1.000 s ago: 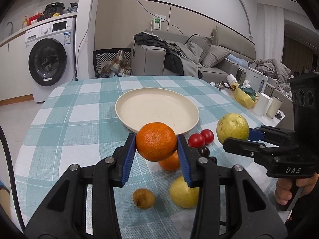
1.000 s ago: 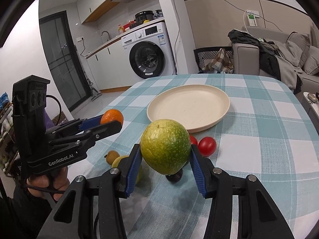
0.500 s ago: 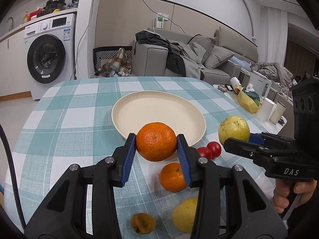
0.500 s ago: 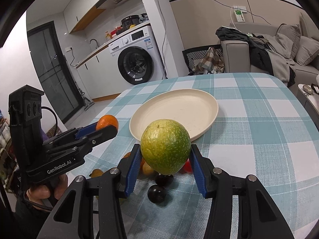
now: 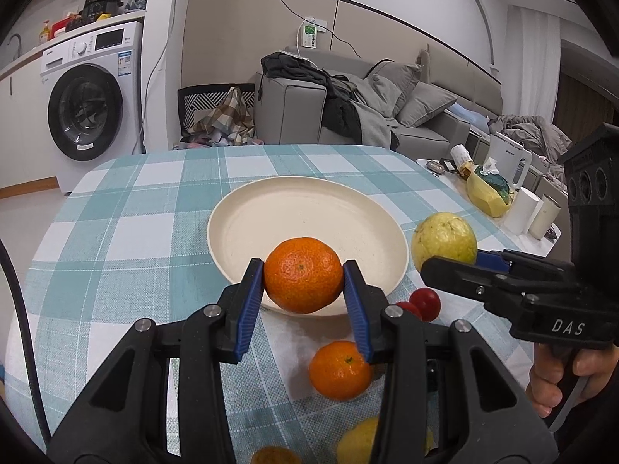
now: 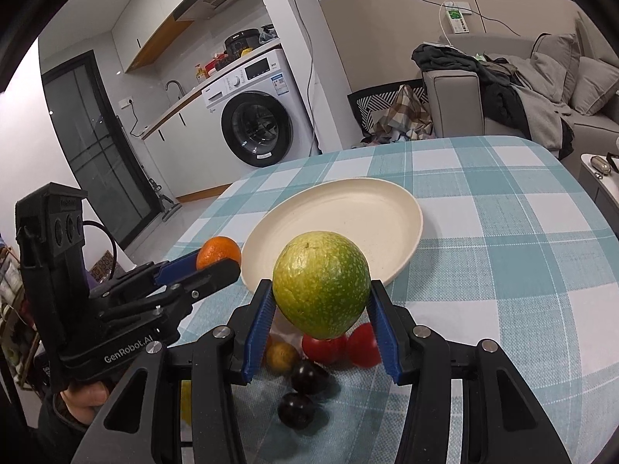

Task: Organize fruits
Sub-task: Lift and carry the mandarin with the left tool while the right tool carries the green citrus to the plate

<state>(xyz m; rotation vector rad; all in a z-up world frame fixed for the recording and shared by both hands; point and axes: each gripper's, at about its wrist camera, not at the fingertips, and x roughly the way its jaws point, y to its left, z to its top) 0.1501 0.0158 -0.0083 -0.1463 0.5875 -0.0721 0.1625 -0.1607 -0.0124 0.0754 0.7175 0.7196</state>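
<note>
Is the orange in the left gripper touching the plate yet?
Cannot tell. In the left wrist view the orange overlaps the plate's near rim; the right wrist view shows it beside the rim, with no plain contact or gap.

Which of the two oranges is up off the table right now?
The orange clamped between the left gripper's blue fingers, held up at the plate's near rim. The other orange lies on the checked cloth below.

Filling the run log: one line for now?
left gripper: holds orange | right gripper: holds green fruit | plate: empty
</note>
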